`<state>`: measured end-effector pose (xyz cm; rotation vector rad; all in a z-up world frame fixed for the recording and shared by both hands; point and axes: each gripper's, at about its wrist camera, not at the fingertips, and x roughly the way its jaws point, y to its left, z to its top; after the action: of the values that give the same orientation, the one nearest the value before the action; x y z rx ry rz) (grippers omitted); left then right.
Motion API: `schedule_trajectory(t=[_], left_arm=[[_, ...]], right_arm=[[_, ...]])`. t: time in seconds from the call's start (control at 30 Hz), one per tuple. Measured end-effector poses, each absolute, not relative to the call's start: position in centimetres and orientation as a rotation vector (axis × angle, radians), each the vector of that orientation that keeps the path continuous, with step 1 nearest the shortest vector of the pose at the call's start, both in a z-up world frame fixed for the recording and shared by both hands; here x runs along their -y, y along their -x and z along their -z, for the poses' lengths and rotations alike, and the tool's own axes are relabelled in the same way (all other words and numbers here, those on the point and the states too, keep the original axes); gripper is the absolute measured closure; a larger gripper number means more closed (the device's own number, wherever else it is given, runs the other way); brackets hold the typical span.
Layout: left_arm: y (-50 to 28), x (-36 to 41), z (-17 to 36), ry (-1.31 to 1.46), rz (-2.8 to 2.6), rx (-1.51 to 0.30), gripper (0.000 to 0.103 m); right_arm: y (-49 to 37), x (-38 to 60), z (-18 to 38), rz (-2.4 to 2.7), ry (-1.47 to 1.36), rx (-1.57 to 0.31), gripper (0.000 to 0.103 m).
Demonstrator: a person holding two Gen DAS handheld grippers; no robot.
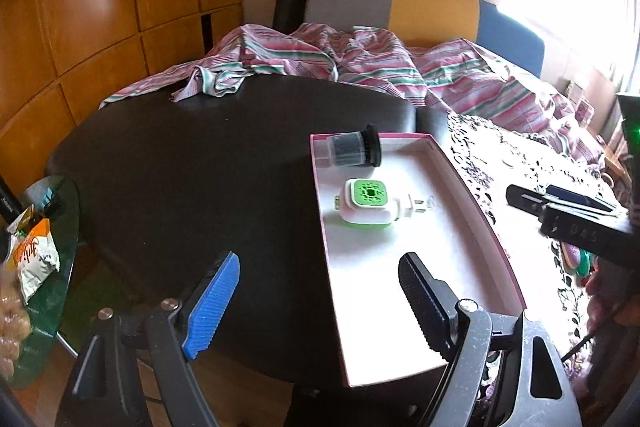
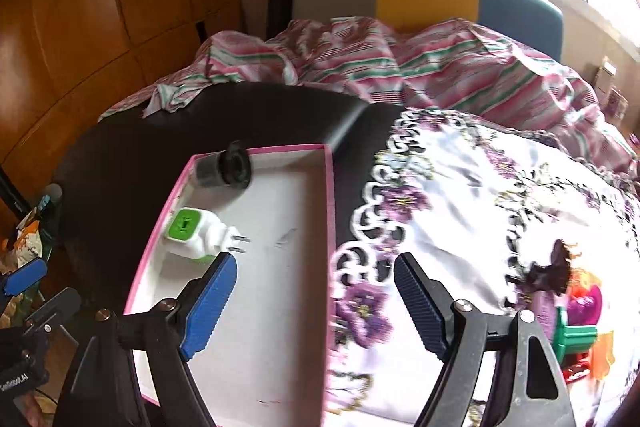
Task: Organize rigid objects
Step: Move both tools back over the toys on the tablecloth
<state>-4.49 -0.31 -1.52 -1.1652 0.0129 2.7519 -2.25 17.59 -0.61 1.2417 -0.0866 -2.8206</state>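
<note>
Both grippers, left (image 1: 320, 303) and right (image 2: 316, 303), stand apart and empty above the tray (image 1: 472, 183) holding plug (image 1: 366, 205) and filter (image 1: 352, 151).

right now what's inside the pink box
Two things: a black brush head at the far end and a green-and-white plug-in nearer the middle. The rest of the box floor is bare; nothing is covered.
</note>
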Motion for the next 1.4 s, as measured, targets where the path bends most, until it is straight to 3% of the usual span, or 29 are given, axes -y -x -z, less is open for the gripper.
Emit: schedule_trajectory(t=[0.43,0.73,0.97,1.23,1.4], left_arm=[[4.3,-4.0,1.2,1.123,-2.650,-0.114,0.021],[4.2,-10.3,0.5,1.058,-2.485,-0.198,0.021],[3.9,-17.5,1.3,1.069,-2.293,-0.263,0.022],[5.4,-26.0,2.8,1.128,-2.126,-0.328,0.026],[6.7,-31.5,2.6,1.081,-2.046,-0.380,0.019]], right_arm=[[-1.3,-29.3,-0.6,3.036,-1.269,0.238,0.021],[-6.7,-43.3,0.0,3.257,-1.315,0.759,0.021],[-9.9,-48.3,2.3,3.253,-1.239,1.193,0.021],[-9.6,-47.8,2.5,3.209,-1.246,1.207,0.021],[-9.7,-47.9,2.6,3.186,-1.243,1.226,0.021]])
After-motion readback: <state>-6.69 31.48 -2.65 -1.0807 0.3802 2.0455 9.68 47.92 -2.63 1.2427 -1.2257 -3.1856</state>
